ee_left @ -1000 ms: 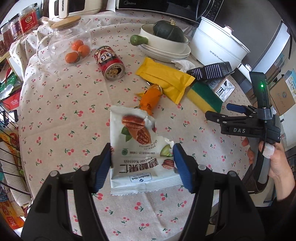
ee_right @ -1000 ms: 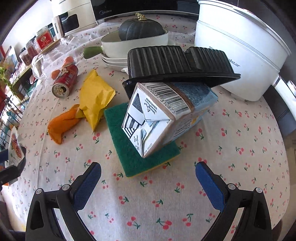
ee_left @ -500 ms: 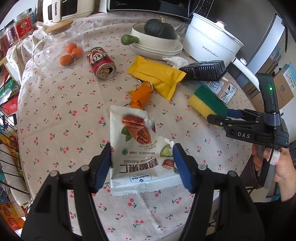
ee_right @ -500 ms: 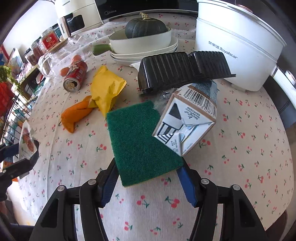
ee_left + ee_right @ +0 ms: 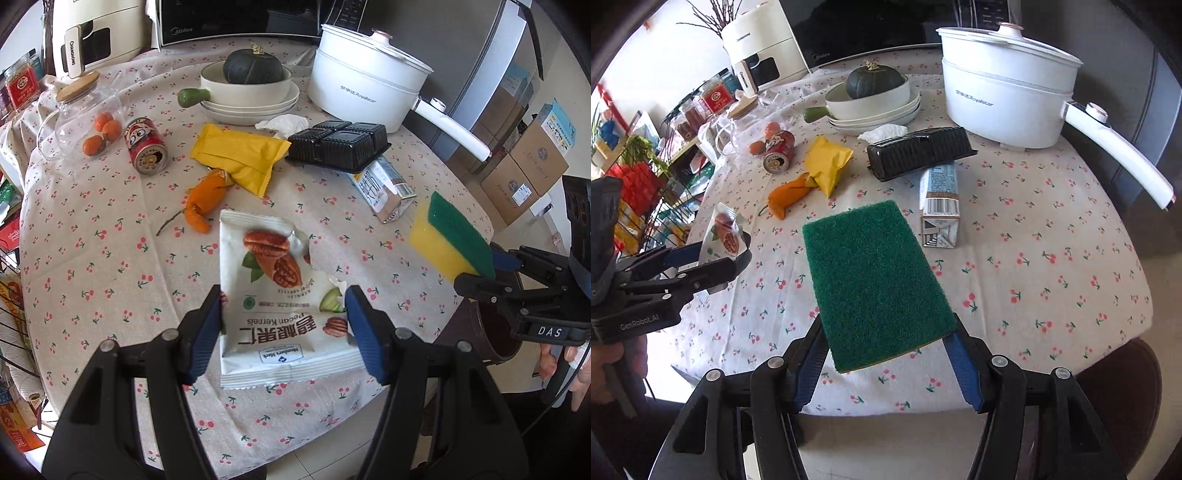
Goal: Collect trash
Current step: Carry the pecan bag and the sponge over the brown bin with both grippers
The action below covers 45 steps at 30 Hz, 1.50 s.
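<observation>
My left gripper [image 5: 283, 325] is shut on a torn white pecan snack bag [image 5: 277, 291] and holds it above the table's near edge; it also shows in the right wrist view [image 5: 726, 236]. My right gripper [image 5: 886, 354] is shut on a green-and-yellow sponge [image 5: 873, 277], lifted off the table; it also shows in the left wrist view [image 5: 452, 236]. On the cherry-print tablecloth [image 5: 92, 229] lie a yellow wrapper [image 5: 240, 157], orange peel [image 5: 207, 199], a red can [image 5: 146, 146], a milk carton [image 5: 382, 188], a black plastic tray [image 5: 338, 144] and a crumpled tissue [image 5: 282, 122].
A white electric pot [image 5: 365, 92] with a long handle stands at the back right. Stacked white dishes with a dark squash [image 5: 253, 79] and a glass jar of oranges [image 5: 85, 118] stand behind. A dark brown bin [image 5: 491, 332] sits below the table's right edge.
My right gripper closed on the sponge, lifted it and drew back toward the table's edge. My left gripper pulled back and higher with the snack bag in it.
</observation>
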Available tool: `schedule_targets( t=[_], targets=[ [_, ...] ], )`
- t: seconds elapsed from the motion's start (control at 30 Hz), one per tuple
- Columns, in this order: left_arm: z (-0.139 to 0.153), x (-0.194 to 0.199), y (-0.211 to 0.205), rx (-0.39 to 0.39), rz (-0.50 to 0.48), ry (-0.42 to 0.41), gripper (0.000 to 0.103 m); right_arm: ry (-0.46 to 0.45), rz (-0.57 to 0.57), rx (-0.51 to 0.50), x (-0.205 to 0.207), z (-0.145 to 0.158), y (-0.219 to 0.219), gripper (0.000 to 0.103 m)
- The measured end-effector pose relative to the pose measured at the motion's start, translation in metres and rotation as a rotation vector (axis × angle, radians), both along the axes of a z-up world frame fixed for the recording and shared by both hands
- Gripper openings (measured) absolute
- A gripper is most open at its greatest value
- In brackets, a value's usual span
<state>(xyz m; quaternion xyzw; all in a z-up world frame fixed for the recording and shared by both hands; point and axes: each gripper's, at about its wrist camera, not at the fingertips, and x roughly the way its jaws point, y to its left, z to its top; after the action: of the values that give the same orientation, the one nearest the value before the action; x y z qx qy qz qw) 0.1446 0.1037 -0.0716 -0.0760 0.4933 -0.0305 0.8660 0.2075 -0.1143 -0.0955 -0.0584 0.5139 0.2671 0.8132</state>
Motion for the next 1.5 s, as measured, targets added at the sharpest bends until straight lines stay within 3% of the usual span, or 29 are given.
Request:
schedule_targets(
  t=[0.2, 0.47, 0.83, 1.1, 1.43, 1.5],
  targets=[
    [0.004, 0.005, -0.039, 0.004, -0.067, -0.012, 0.067, 0.034, -0.143, -0.016, -0.01, 0.002, -0.061, 0.063],
    [0.001, 0.012, -0.103, 0.019, -0.193, -0.017, 0.067, 0.028, -0.239, -0.04, -0.026, 0.003, -0.12, 0.063],
    [-0.01, 0.028, -0.194, -0.009, -0.347, -0.019, 0.067, 0.072, -0.409, -0.079, -0.051, -0.025, -0.22, 0.063],
    [-0.031, 0.034, -0.273, -0.033, -0.513, -0.017, 0.067, 0.138, -0.531, -0.104, -0.068, -0.049, -0.285, 0.063],
    [-0.055, 0.034, -0.334, -0.006, -0.647, -0.027, 0.068, 0.173, -0.578, -0.124, -0.076, -0.063, -0.315, 0.063],
    [-0.055, 0.034, -0.337, 0.007, -0.648, -0.048, 0.078, 0.176, -0.585, -0.124, -0.076, -0.064, -0.318, 0.064]
  ],
)
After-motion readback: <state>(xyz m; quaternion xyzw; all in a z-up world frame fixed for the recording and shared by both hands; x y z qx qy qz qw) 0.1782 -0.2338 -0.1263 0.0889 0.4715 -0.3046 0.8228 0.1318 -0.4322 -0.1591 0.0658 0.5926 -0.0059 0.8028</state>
